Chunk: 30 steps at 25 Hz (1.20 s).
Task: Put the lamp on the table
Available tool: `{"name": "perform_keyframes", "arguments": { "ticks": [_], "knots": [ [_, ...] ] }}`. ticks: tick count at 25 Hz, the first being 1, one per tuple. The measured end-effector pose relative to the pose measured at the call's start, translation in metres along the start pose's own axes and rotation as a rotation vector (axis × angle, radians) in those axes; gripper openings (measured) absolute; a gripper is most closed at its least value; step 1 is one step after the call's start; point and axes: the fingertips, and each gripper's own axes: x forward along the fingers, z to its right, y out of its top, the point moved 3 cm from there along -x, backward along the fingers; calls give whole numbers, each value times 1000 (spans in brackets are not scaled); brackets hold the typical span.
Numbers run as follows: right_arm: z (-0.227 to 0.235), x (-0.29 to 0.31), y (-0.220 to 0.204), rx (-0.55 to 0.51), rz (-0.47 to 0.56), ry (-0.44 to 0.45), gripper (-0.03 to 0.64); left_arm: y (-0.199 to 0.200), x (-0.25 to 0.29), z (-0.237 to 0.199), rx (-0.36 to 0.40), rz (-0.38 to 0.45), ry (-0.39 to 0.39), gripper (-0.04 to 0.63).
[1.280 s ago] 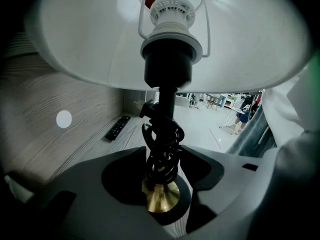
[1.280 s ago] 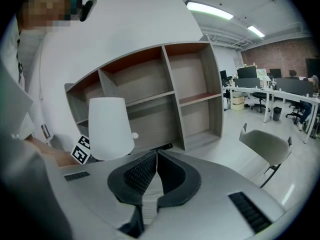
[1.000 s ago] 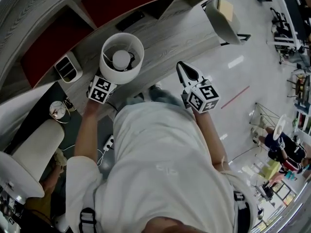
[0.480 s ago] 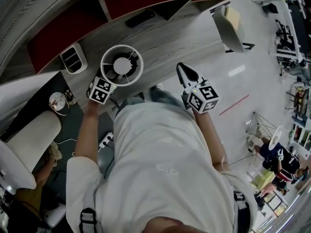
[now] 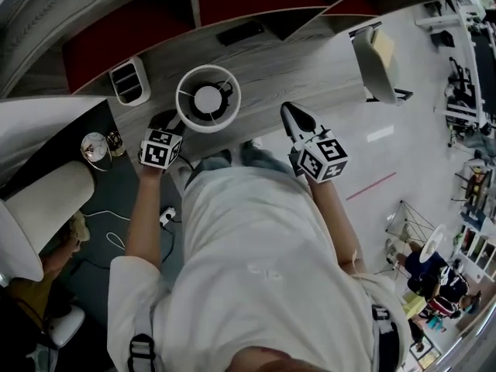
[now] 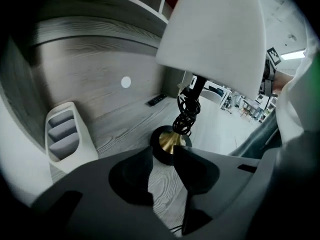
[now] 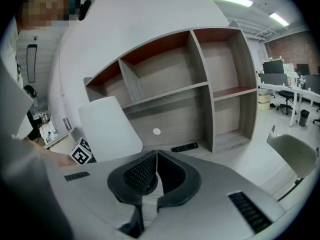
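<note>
The lamp stands upright on the grey wooden table, seen from above as a white round shade with the bulb inside. In the left gripper view its shade towers over a black and brass base with cord wound on the stem. My left gripper sits just short of that base; its jaws are closing with nothing between them. My right gripper hovers right of the lamp, shut and empty. The shade shows at its left.
A white slotted organiser stands on the table left of the lamp. A black remote lies further back by the shelf unit. A pale chair stands at the table's right end.
The lamp went from tilted beside the left gripper to standing upright on the table. The left gripper has let go and drawn back slightly. The right gripper has stayed put.
</note>
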Motion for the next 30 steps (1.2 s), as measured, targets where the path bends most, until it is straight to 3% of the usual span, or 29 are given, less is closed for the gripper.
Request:
{"name": "perform_keyframes", "arguments": {
  "ticks": [5, 11, 15, 20, 30],
  "knots": [
    [-10, 10, 6, -18, -2, 59, 34, 5, -37, -9, -86, 58, 137, 34],
    [-22, 18, 20, -50, 1, 135, 34, 27, -87, -6, -214, 184, 242, 15],
    [-33, 17, 32, -72, 14, 188, 34, 46, -122, 1, -210, 275, 324, 15],
    [-50, 13, 50, -118, 36, 261, 34, 65, -156, 13, -252, 373, 373, 15],
    [-70, -5, 72, -176, 74, 364, 34, 95, -185, 52, -231, 471, 389, 15]
  ]
}}
